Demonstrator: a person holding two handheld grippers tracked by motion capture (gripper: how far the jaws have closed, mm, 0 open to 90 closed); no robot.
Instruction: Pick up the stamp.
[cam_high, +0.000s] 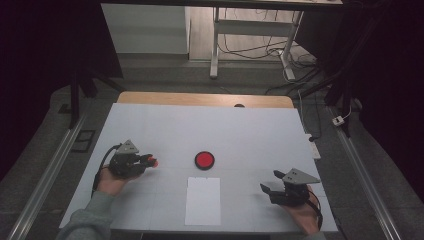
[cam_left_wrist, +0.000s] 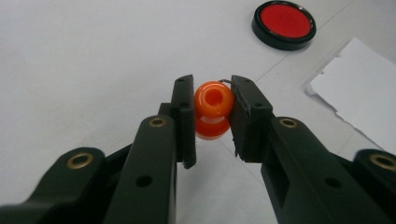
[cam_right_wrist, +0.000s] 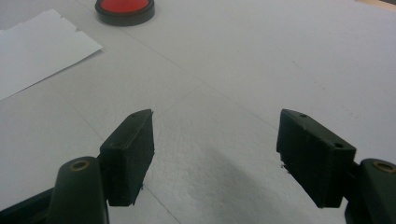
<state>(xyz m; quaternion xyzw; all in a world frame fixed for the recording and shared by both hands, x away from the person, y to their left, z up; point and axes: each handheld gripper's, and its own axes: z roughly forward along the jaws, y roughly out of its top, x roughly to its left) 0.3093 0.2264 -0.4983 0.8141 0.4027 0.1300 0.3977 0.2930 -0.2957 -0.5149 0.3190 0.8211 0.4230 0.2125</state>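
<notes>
**Orange bead clamped in left gripper, red dish waiting at mid-table**

Held the orange bead (cam_left_wrist: 213, 109) squeezed between both pads of the left gripper (cam_high: 150, 161), just above the white table cover (cam_high: 165, 125) on the left side. Pinched across its waist, with the hole turned toward the left gripper's own camera, probably so the piece could not roll or slip out sideways. Looked like two stacked rings, or one ring and its reflection; could not tell which.

Kept the right gripper (cam_high: 271, 182) at the near right of the table, jaws spread wide and nothing between them. Aimed across the cover toward the middle, apparently parked out of the way, or ready to help if needed.

Sat between the two grippers: the round red dish (cam_high: 204, 160) with its black rim, well apart from the bead and within easy reach of either hand. Judged the likely drop point for the bead, given its central spot. Lay just in front of it, nearer the person: a white paper sheet (cam_high: 203, 201), flat and untouched, purpose unclear.
</notes>
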